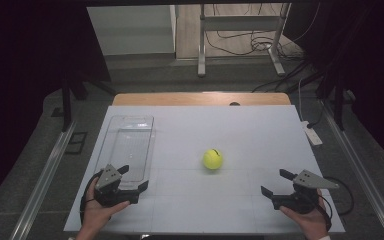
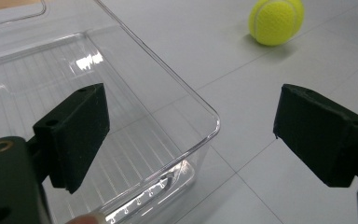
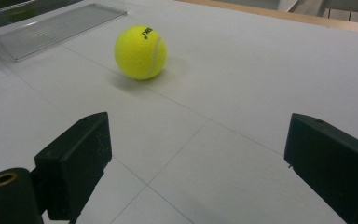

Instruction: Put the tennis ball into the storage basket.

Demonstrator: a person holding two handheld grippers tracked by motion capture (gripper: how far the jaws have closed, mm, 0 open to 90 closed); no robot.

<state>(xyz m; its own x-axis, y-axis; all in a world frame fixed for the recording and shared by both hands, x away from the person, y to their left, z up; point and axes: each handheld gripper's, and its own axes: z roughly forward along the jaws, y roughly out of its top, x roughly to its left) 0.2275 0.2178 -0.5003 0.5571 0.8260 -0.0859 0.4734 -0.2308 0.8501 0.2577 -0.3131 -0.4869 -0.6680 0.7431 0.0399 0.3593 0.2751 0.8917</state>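
Observation:
A yellow tennis ball (image 1: 212, 159) rests on the white table top (image 1: 240, 130), near its middle. My left gripper (image 1: 134, 177) is at the near left, open, at the near right corner of a clear plastic tray (image 1: 127, 145). In the left gripper view the tray's corner (image 2: 168, 93) lies between the two wide-apart jaws of my left gripper (image 2: 198, 135), with no pad touching it, and the ball (image 2: 276, 21) is far off at the upper right. My right gripper (image 1: 276, 182) is at the near right, open and empty. Its own view, between the jaws (image 3: 200, 158), has the ball (image 3: 141, 51) ahead.
The tray (image 3: 51, 28) is long and empty and runs along the table's left side. A wooden table edge (image 1: 200, 98) shows behind the white top. A white power strip (image 1: 312, 134) lies off the right edge. Beyond the table, metal stand legs (image 1: 201, 60) and cables cross the floor.

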